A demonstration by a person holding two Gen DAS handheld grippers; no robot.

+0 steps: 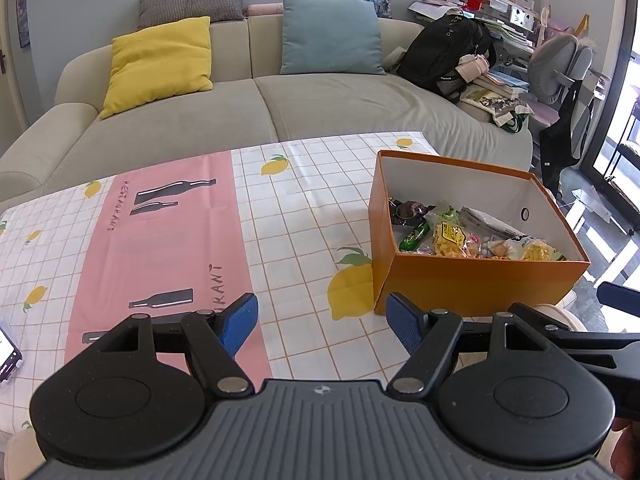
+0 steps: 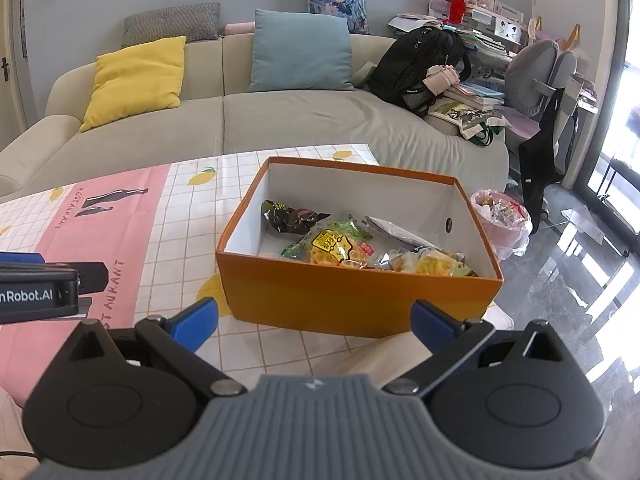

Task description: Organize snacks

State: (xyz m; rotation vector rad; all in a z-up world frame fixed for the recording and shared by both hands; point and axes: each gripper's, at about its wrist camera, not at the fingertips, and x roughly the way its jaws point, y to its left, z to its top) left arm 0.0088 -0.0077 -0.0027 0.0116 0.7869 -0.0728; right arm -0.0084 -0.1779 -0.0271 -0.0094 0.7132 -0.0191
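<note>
An orange box (image 1: 460,284) with white inside walls stands on the table at the right; it also shows in the right wrist view (image 2: 352,296). Several snack packets (image 2: 336,248) lie inside it: a black one (image 2: 288,216), green and yellow ones, and a silver one; they show in the left wrist view too (image 1: 452,236). My left gripper (image 1: 322,322) is open and empty, low over the tablecloth just left of the box's near corner. My right gripper (image 2: 314,320) is open and empty, in front of the box's near wall. The left gripper's body (image 2: 40,288) shows at the right wrist view's left edge.
The table wears a checked lemon cloth with a pink band (image 1: 160,248). A phone (image 1: 8,354) lies at its left edge. A beige sofa (image 1: 240,108) with cushions and a black backpack (image 1: 444,52) stands behind. A pink-bagged bin (image 2: 500,220) sits on the floor right of the table.
</note>
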